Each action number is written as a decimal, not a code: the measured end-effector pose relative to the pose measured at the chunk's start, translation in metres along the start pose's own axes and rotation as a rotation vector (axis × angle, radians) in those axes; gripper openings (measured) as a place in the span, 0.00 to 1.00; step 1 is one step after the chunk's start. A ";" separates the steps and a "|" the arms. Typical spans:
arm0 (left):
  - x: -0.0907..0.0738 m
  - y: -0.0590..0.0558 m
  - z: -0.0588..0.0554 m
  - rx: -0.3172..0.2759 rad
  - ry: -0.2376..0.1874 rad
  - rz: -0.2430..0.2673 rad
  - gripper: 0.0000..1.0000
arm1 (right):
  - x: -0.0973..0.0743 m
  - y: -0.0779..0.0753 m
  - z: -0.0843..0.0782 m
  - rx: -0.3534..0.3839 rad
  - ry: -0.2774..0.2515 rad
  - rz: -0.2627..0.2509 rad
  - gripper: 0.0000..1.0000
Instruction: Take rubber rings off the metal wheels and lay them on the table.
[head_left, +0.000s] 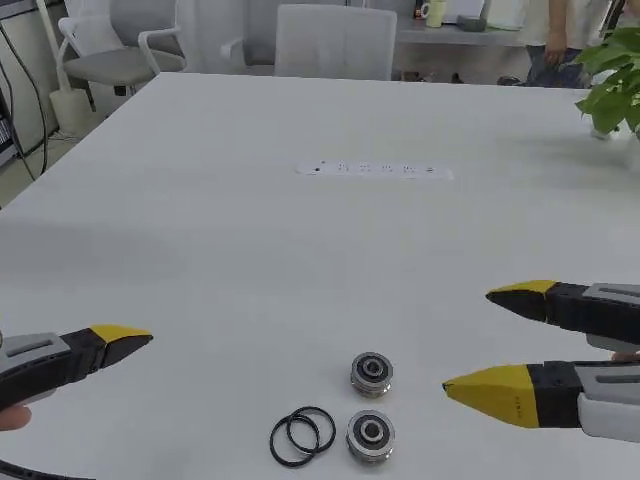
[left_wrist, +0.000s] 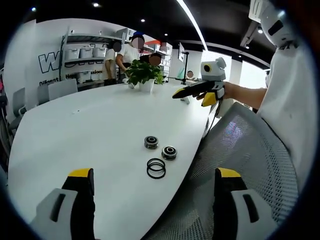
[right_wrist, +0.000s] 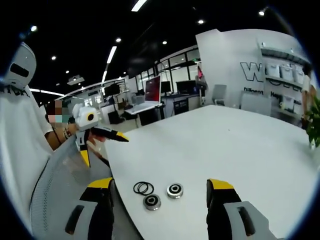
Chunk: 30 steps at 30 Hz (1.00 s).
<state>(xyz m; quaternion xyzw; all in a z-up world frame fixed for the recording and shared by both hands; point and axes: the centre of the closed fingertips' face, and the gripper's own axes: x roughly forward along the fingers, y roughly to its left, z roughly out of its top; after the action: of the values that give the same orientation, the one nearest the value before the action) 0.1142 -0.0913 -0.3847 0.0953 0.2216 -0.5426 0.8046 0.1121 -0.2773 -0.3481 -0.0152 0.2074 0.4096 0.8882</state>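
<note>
We hold the left gripper (left_wrist: 154, 174) and the right gripper (head_left: 466, 342) wide open and empty, one on each side of the work and clear of it. 2 rubber rings (head_left: 302, 435) lie overlapped on the table (head_left: 300, 250), just beside the nearer of 2 metal wheels (head_left: 372, 372). We judge the stripping largely done.

Far wheel (head_left: 372, 371) behind near wheel (head_left: 371, 436); rings (head_left: 302, 435) left, seemingly overlapping

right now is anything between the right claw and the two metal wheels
Nothing visible. Only bare table lies between the open right claw and the two metal wheels; the two black rubber rings lie beyond them.
</note>
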 end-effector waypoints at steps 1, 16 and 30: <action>0.000 0.000 0.000 0.000 -0.001 0.000 0.99 | -0.002 -0.003 -0.002 0.009 -0.008 -0.010 0.77; 0.001 0.000 0.002 -0.009 -0.008 -0.002 0.99 | -0.018 -0.026 -0.037 0.098 0.024 -0.127 0.94; 0.003 0.000 0.002 -0.014 -0.006 0.001 0.99 | -0.027 -0.034 -0.047 0.161 0.012 -0.192 0.99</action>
<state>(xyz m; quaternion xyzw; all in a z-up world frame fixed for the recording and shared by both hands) 0.1152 -0.0946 -0.3843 0.0881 0.2229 -0.5409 0.8062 0.1046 -0.3283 -0.3851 0.0340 0.2425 0.3044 0.9205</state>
